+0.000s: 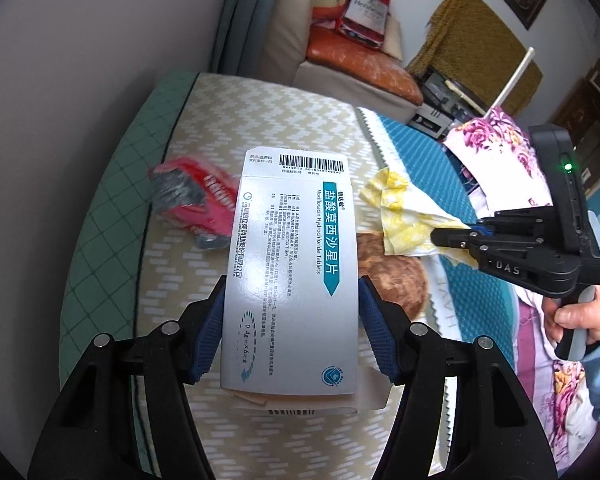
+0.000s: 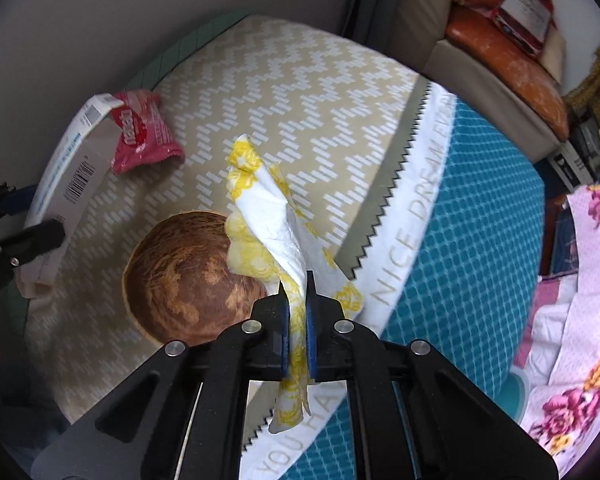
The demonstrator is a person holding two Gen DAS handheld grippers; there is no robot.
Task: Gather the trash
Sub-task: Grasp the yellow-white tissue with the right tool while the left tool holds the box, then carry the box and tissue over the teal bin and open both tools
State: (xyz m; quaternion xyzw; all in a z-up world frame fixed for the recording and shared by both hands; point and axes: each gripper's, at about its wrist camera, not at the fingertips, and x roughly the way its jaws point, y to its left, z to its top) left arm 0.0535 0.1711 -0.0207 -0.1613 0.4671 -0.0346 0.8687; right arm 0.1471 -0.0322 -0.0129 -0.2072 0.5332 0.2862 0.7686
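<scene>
My left gripper [image 1: 290, 280] is shut on a white medicine box [image 1: 292, 264] with teal lettering, held above the bed; the box also shows in the right wrist view [image 2: 66, 176]. My right gripper [image 2: 296, 280] is shut on a crumpled yellow-and-white napkin [image 2: 268, 216], lifted over the bed; in the left wrist view the gripper [image 1: 440, 236] and napkin [image 1: 404, 208] sit at the right. A red snack wrapper [image 1: 196, 200] lies on the beige patterned cover, also seen in the right wrist view [image 2: 144, 132]. A brown round bowl [image 2: 188, 276] rests under the napkin.
The bed has a beige zigzag cover [image 2: 300, 92] and a teal blanket [image 2: 480, 240]. A floral quilt [image 2: 580, 320] lies at the right. A sofa with orange cushions [image 1: 360, 64] stands beyond the bed. A wall runs along the left side.
</scene>
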